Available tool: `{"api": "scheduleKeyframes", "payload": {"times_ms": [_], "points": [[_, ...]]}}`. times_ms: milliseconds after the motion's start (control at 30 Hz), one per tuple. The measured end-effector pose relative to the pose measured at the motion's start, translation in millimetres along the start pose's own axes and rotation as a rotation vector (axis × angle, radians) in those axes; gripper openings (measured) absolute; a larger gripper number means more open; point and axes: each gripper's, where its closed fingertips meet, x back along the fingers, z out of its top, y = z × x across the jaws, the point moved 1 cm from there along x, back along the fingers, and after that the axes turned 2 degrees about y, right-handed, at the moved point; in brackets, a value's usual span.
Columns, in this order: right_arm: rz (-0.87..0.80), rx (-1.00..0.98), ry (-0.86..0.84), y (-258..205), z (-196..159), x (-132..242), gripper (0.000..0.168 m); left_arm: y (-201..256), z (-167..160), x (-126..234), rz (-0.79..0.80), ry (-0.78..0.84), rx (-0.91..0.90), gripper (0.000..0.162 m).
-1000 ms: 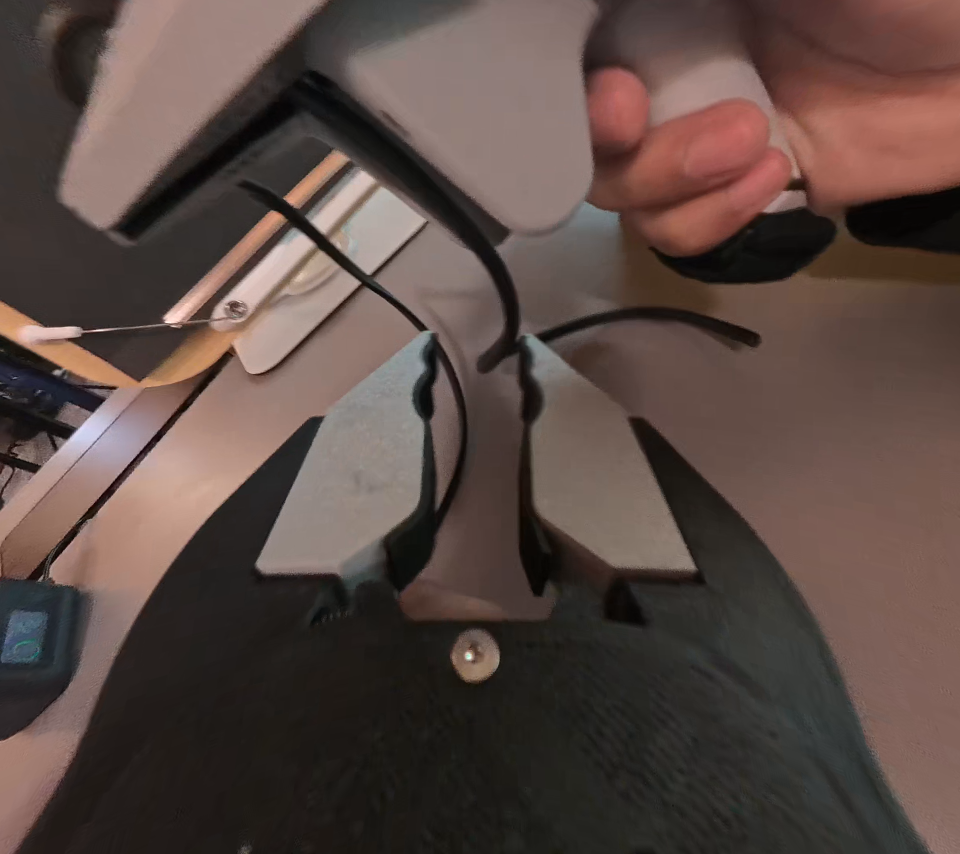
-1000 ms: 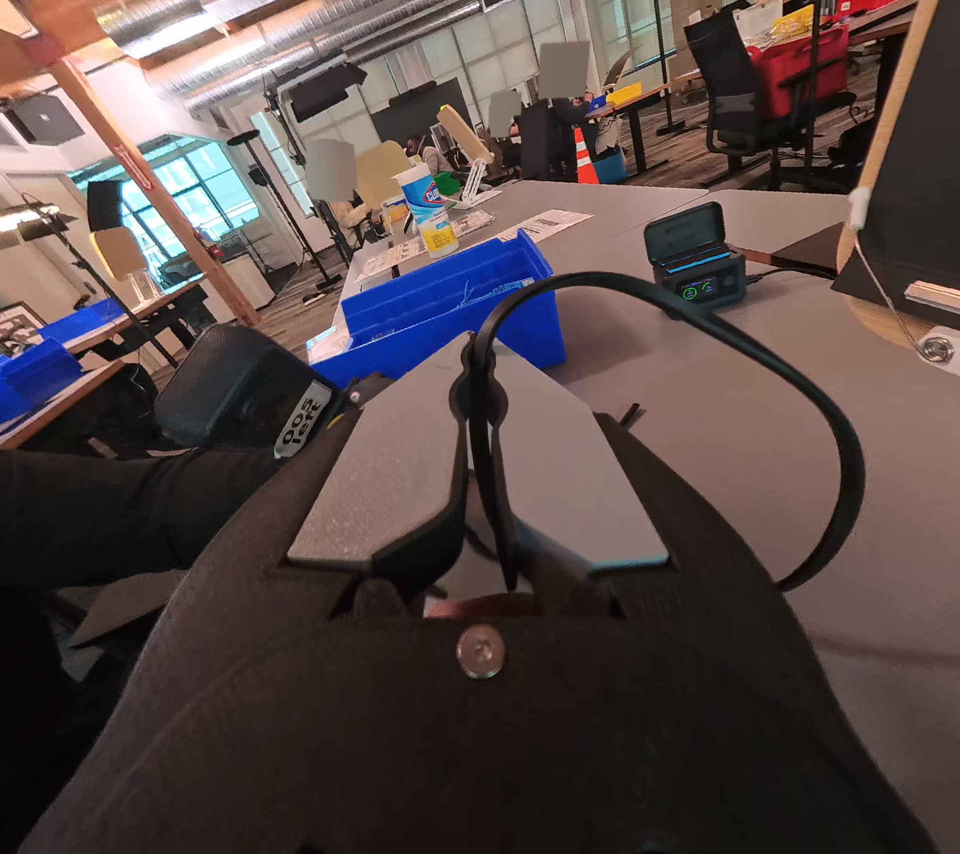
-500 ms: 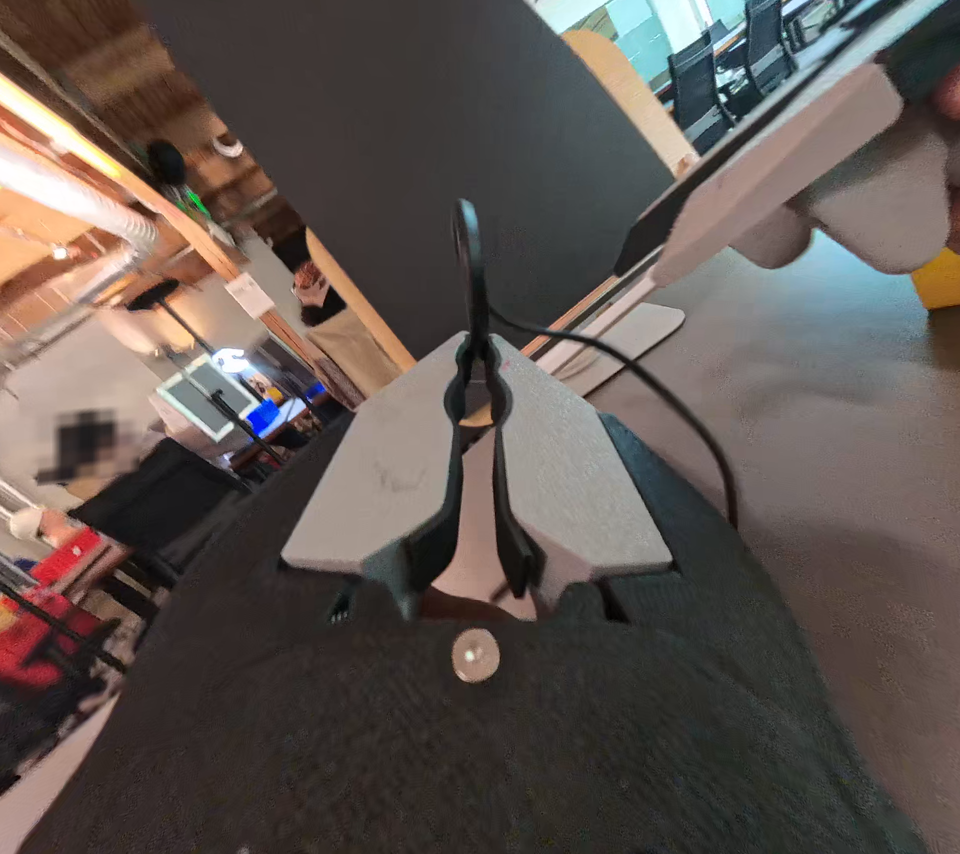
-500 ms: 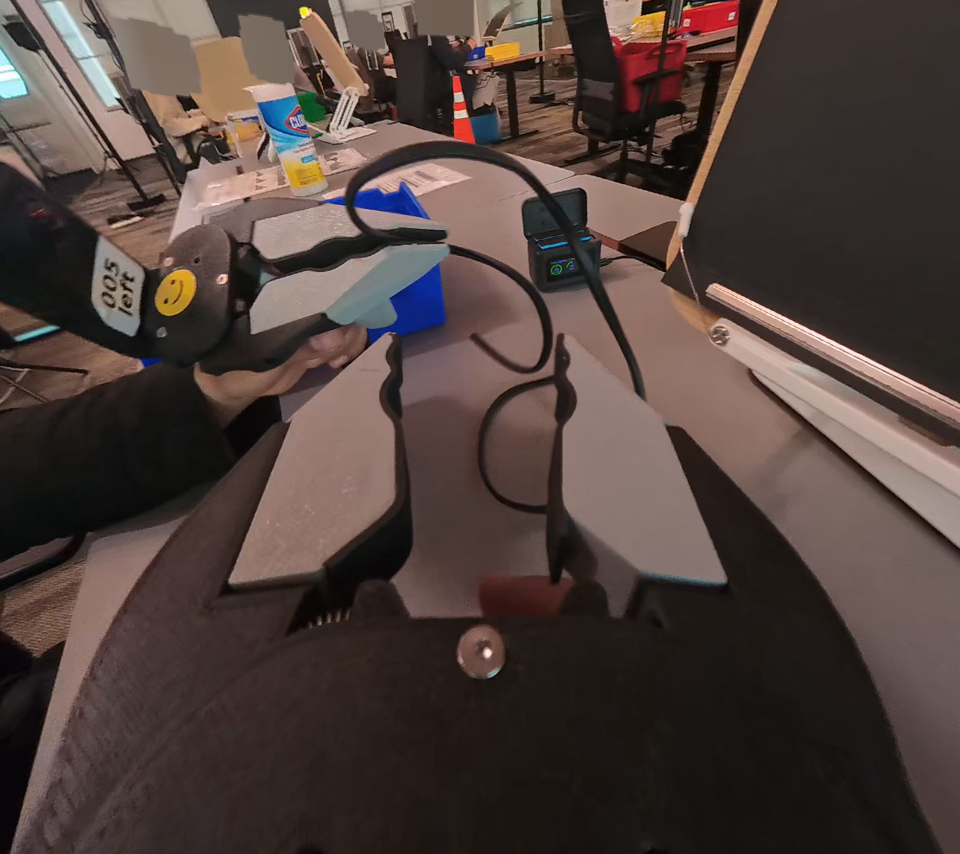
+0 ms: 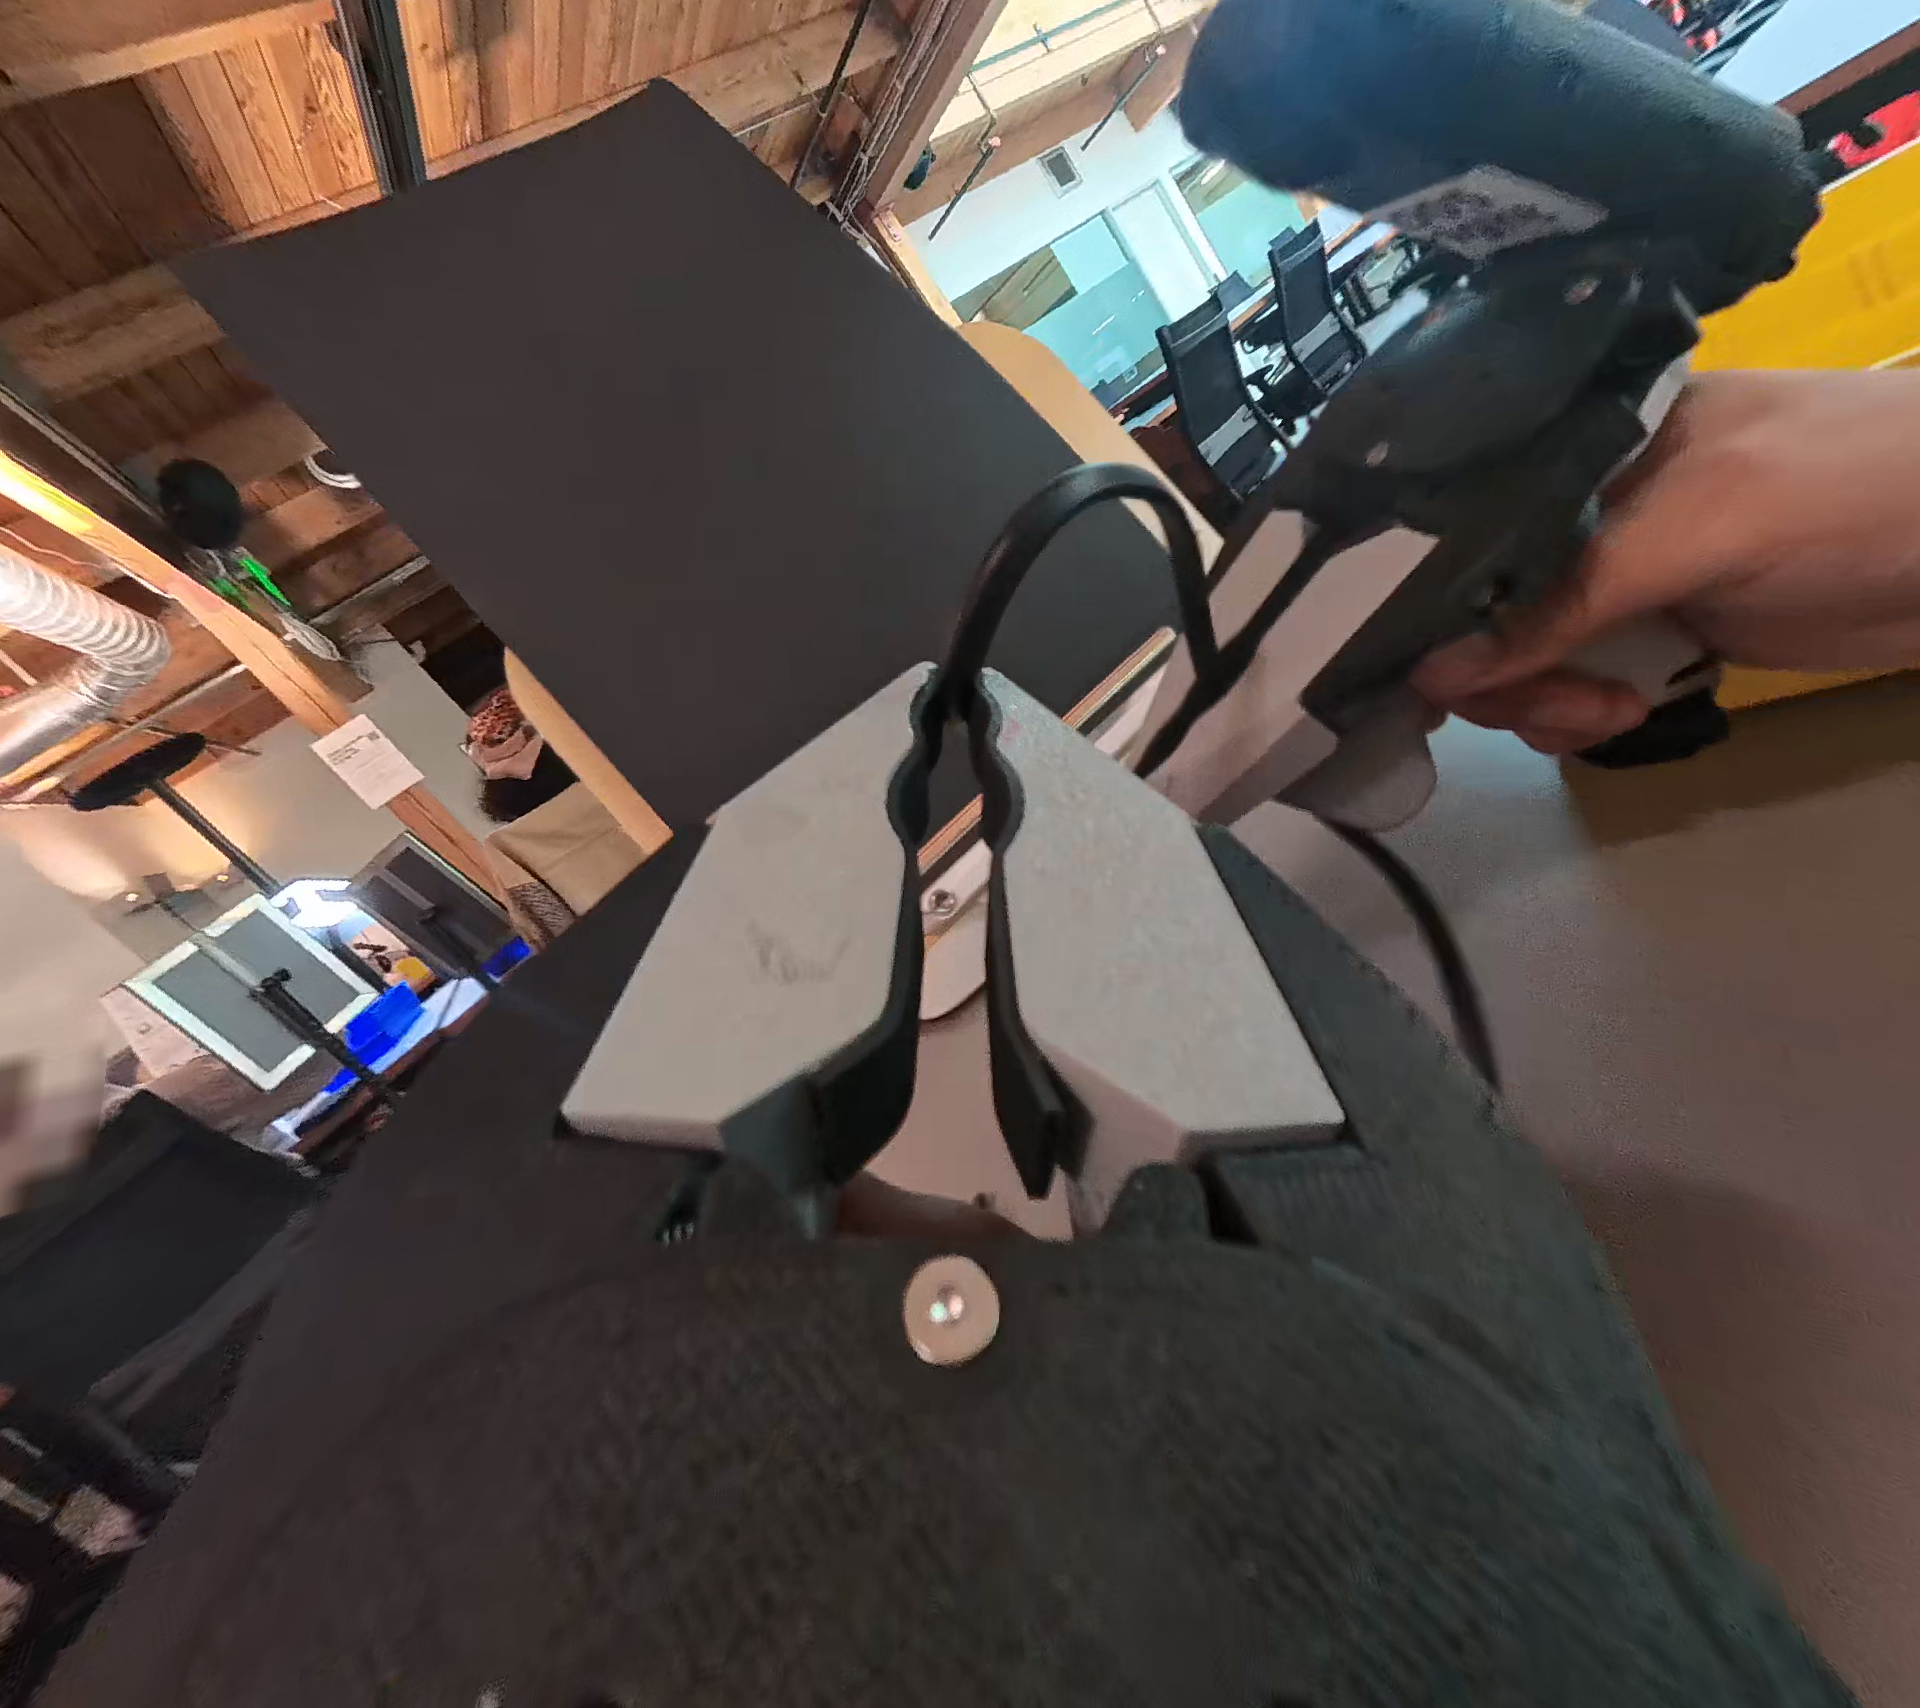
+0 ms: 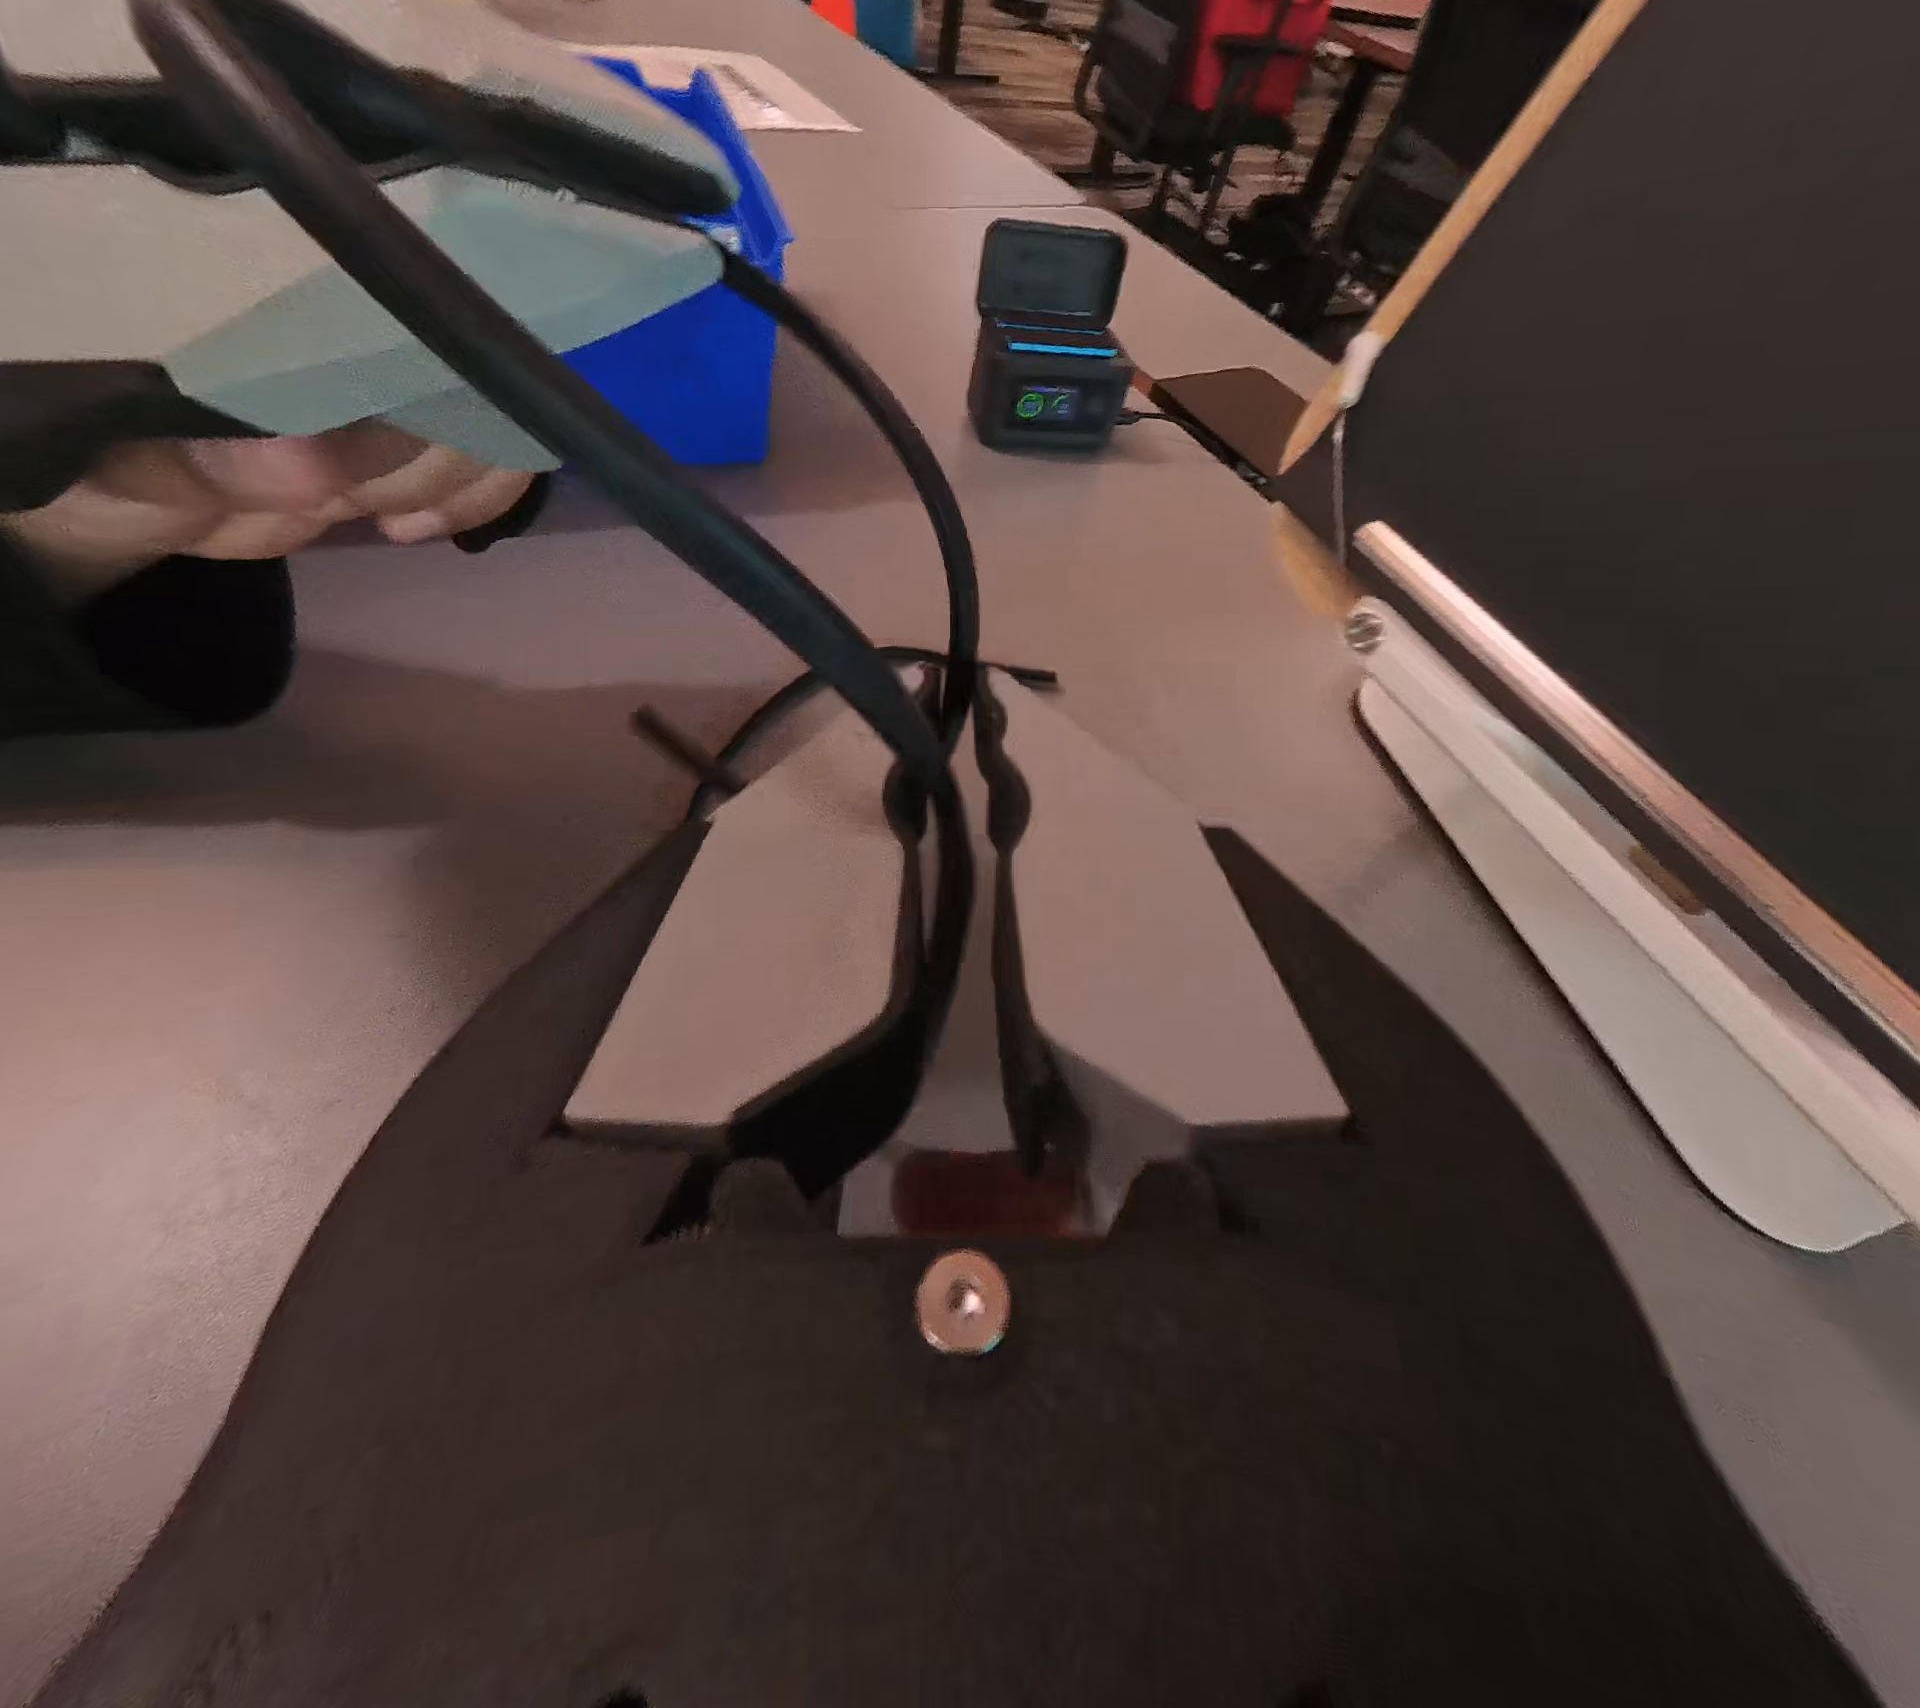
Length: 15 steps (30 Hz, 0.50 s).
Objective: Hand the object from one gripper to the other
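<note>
A long black strap arches between my two grippers above the grey table. My left gripper is shut on one part of it at the fingertips. My right gripper has its fingers closed on the strap, which runs down between them. In the left wrist view the right gripper is close by on the right, held by a hand, with the strap passing through its fingers. In the right wrist view the left gripper is at the upper left, blurred.
A black board on a white base stands along the right. A blue bin and a small open black case sit farther back on the table. Desks and chairs fill the room behind. The grippers' ends are close to 8 centimetres from one another. My right tips are roughly 30 centimetres from the small open black case.
One second ago only the right gripper held the strap. Half a second ago the left had shut on it and the right was open. Now the right has closed on it again, close to the left.
</note>
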Motion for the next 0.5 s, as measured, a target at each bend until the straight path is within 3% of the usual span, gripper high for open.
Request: {"api": "scheduleKeyframes", "payload": {"times_ms": [200, 233, 300, 400, 500], "points": [[-0.04, -0.027, -0.04, 4.0, -5.1, -4.6, 0.0, -12.1, -19.8, -1.8, 0.013, -0.085, 0.167, 0.004], [-0.047, -0.053, -0.034, 7.4, -4.8, -3.3, 0.0, -13.0, -28.4, -2.6, 0.004, -0.129, 0.213, 0.009], [-0.09, -0.111, -0.011, 19.4, -2.6, 1.9, 0.0, -12.2, -48.6, -3.8, -0.02, -0.236, 0.303, 0.039], [-0.163, -0.218, 0.049, 40.2, 2.8, 14.3, 0.0, 4.3, -72.5, -2.7, -0.129, -0.373, 0.428, 0.061], [-0.17, -0.321, 0.116, 49.4, 9.5, 23.7, 0.0, 39.1, -81.6, 0.1, -0.306, -0.449, 0.5, 0.056]]}}
